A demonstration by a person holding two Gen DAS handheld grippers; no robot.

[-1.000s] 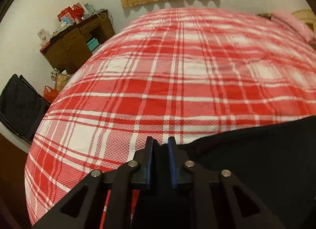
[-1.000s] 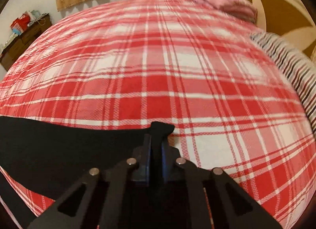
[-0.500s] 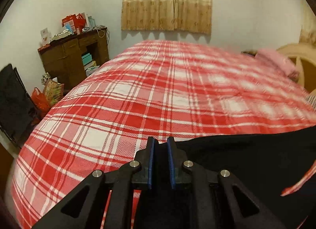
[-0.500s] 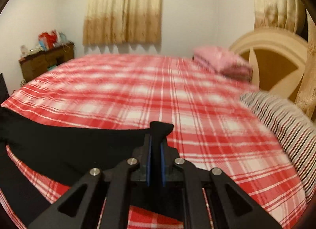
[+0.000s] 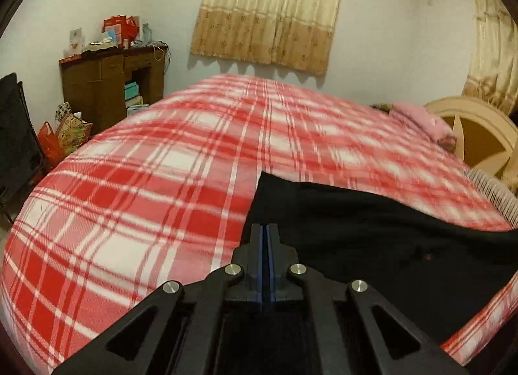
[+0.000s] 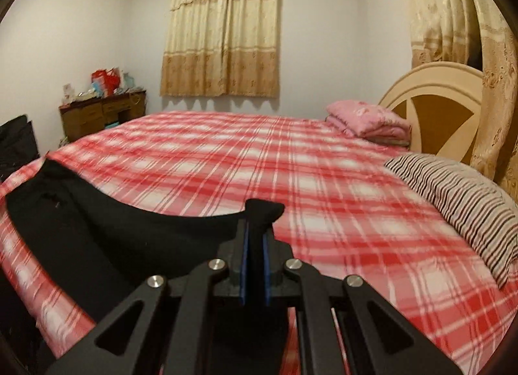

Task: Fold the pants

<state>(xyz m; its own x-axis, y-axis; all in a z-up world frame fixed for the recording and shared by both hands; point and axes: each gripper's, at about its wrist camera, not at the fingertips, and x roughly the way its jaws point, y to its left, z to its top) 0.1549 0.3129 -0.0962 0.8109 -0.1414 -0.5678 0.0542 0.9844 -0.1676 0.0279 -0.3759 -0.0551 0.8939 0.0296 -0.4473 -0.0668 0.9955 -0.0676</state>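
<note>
The black pants [image 6: 136, 229] hang over the near edge of the bed [image 6: 323, 200]. The right gripper [image 6: 255, 239] pinches a corner of them. The left gripper [image 5: 266, 245] is squeezed tight, but the dark cloth hides whether it holds any.

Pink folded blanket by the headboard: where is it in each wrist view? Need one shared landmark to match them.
Left wrist: pink folded blanket at right edge, mid-height, blurred, beside the headboard.
Right wrist: pink folded blanket right of centre, upper half, sharper, left of the headboard.
Shared landmark: the beige curtain on the far wall.
</note>
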